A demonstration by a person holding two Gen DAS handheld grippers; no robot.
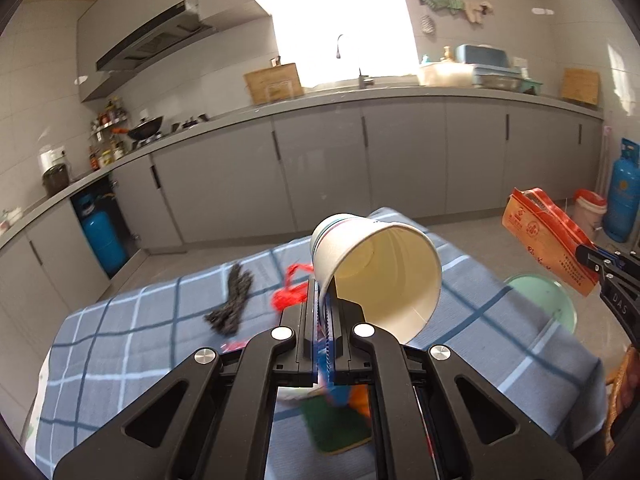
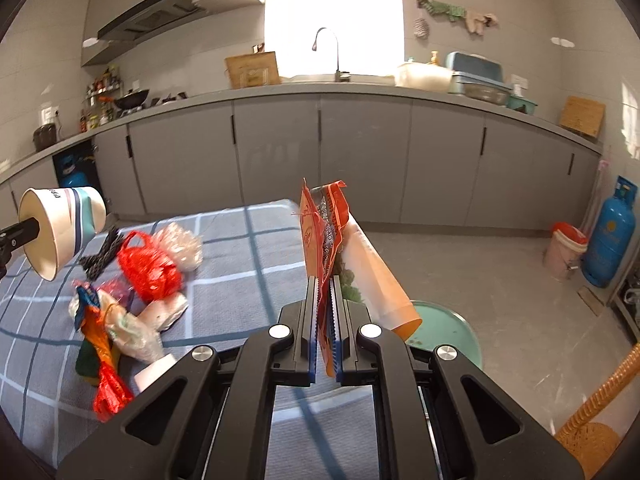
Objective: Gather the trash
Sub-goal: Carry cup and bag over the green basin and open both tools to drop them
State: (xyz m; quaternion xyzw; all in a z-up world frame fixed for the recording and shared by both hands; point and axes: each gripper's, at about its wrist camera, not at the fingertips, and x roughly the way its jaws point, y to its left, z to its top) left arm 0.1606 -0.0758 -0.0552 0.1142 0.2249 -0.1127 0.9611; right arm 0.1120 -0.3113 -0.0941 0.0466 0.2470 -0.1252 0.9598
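surface [image 2: 248, 248]: checked cloth, trash heap at its left, right edge borders bare floor with green basin [image 2: 452, 332] | left gripper [image 1: 327, 300]: tilted down, clamped on paper cup [image 1: 376, 272] rim, cup above surface | right gripper [image 2: 325, 280]: tilted down, pinching orange wrapper [image 2: 324, 236], above surface edge

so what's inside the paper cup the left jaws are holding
The paper cup is tipped with its mouth toward the left wrist camera, showing a bare cream wall and bottom, nothing in it. The left gripper covers only the nearest bit of rim.

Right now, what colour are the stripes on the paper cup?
White paper cup with teal, pink and dark blue bands near its base; clearest in the right wrist view.
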